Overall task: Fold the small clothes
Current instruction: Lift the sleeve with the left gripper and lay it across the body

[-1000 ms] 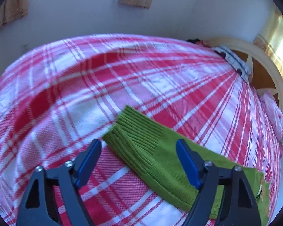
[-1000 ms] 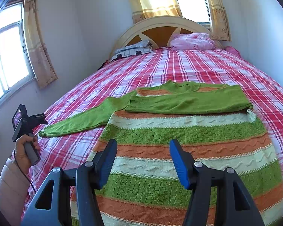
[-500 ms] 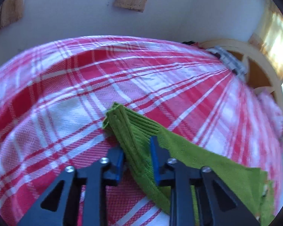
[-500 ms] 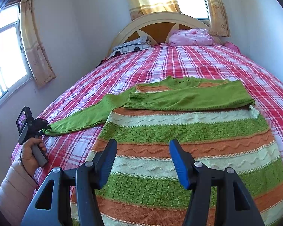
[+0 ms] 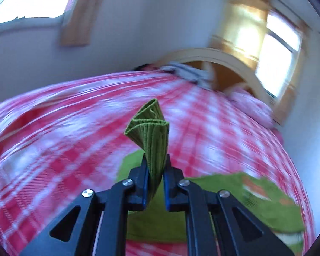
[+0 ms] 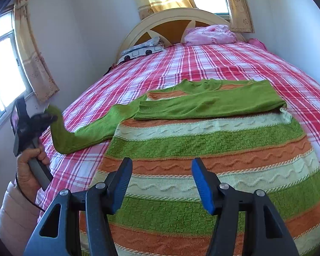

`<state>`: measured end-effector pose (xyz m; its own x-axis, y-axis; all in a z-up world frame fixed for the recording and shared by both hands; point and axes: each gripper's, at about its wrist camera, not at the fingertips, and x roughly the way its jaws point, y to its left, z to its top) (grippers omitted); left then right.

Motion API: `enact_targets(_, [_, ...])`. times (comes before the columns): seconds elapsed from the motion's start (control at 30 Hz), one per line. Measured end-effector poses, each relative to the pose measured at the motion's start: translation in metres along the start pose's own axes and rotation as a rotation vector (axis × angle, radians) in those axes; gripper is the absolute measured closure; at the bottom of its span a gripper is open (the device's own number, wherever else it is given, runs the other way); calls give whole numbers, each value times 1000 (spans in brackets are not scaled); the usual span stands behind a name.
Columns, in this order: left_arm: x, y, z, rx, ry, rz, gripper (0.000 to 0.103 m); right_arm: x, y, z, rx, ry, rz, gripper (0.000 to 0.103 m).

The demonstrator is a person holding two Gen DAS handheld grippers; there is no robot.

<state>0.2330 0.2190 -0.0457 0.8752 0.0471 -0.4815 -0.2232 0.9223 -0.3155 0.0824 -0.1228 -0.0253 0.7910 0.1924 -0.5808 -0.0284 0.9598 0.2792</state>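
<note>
My left tongs (image 5: 155, 166) are clamped tight on the ribbed green cuff (image 5: 149, 128), which sticks up folded between the pads, lifted off the red plaid bedspread (image 5: 53, 149). The sweater (image 6: 202, 160), striped green, orange and cream, lies flat on the near part of the bed, its other sleeve (image 6: 213, 104) folded across the chest. My right tongs (image 6: 162, 183) hover over its hem, jaws apart, gripping nothing. I can read no label or writing anywhere.

The left wrist view looks along its tool (image 5: 155, 170), close above the bed (image 5: 53, 149), toward the headboard (image 5: 224, 59). The right wrist view faces the same headboard (image 6: 172, 19) from the bed's foot.
</note>
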Motion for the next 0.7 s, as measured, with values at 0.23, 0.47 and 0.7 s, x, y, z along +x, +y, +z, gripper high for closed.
enact_targets(0.23, [0,-129,-56,230,80,-202,91,2,-12,0,34,14,-2,44])
enact_targets(0.47, [32,-181,-112,349,297,-160,90,1,-31,2,72,12,-14,44])
enact_targets(0.7, [-5,-151,-108,324,285,-149,15,3,-56,17,135,28,13,44])
